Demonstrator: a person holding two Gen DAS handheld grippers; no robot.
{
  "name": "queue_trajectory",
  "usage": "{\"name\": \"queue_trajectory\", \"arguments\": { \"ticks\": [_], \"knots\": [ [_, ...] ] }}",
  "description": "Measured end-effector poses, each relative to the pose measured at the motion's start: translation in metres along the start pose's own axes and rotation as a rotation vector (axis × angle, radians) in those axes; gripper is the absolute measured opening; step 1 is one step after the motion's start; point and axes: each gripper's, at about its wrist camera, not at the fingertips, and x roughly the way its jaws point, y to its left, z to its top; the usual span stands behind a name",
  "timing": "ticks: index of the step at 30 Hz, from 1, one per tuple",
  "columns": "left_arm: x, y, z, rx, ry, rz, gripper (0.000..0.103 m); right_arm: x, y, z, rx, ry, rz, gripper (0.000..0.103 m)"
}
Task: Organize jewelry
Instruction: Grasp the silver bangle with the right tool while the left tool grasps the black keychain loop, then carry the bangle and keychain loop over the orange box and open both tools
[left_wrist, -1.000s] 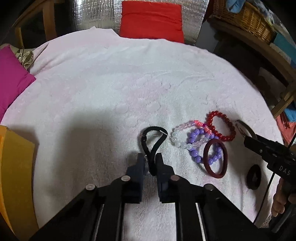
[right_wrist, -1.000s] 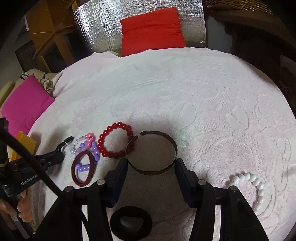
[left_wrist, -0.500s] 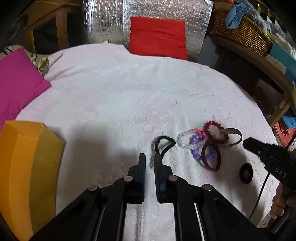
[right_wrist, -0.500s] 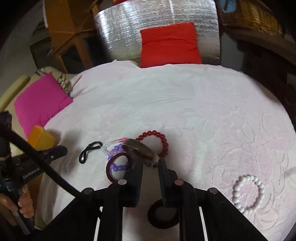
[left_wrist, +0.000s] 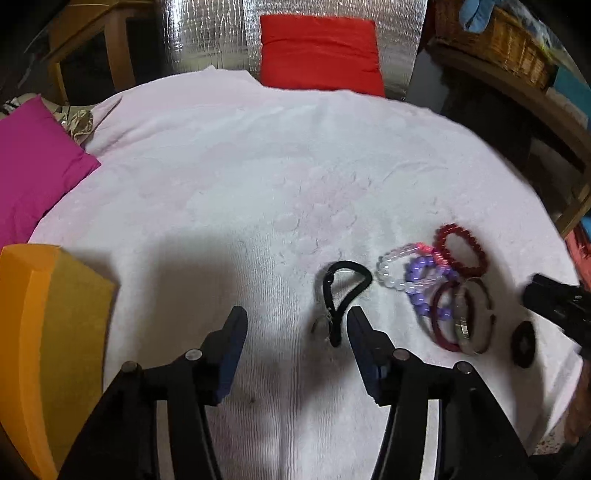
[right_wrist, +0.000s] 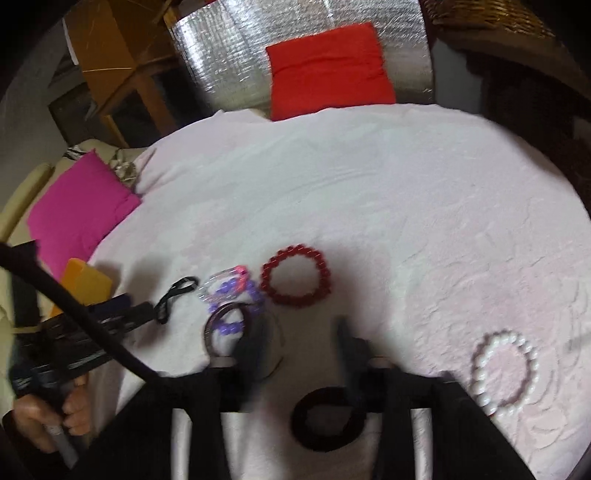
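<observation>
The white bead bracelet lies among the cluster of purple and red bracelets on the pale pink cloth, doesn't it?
Not quite: the white bead bracelet lies alone on the pale pink cloth, well apart from the purple bead bracelet and red bead bracelet. The right wrist view shows this.

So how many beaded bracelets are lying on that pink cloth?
4: the red bracelet at the middle, the clear-and-pink bracelet and purple bracelet overlapping to its left, and the white bracelet alone at the right. The gripper could hide more.
</observation>
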Motion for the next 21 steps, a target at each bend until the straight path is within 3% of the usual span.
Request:
{"name": "queue_trajectory", "arguments": {
  "ticks": [1, 6, 8, 10, 13, 16, 17, 21],
  "knots": [
    [0.005, -0.001, 0.000, 0.000, 0.010, 0.002, 0.057, -0.002, 0.002, -0.001, -0.009, -0.012, 0.008, 0.073],
    [0.022, -0.004, 0.003, -0.008, 0.020, -0.011, 0.055, 0.005, 0.020, -0.009, -0.102, 0.013, 0.072, 0.073],
    [0.023, -0.004, 0.004, -0.011, 0.015, -0.027, 0.044, 0.014, 0.030, -0.011, -0.148, 0.035, 0.074, 0.073],
    [0.020, -0.003, 0.004, -0.018, 0.007, -0.045, 0.022, 0.023, 0.037, -0.013, -0.177, 0.050, 0.091, 0.073],
    [0.018, -0.002, 0.005, -0.010, -0.001, -0.039, 0.010, 0.035, 0.044, -0.016, -0.203, 0.066, 0.073, 0.074],
    [0.014, 0.002, 0.005, -0.029, -0.011, -0.061, 0.009, 0.043, 0.047, -0.020, -0.223, 0.059, 0.055, 0.073],
    [0.011, 0.003, 0.005, -0.033, -0.017, -0.063, 0.009, 0.044, 0.048, -0.020, -0.228, 0.056, 0.048, 0.063],
    [-0.003, 0.008, 0.006, -0.035, -0.054, -0.061, 0.008, 0.040, 0.048, -0.020, -0.236, 0.047, 0.049, 0.063]
  ]
}}
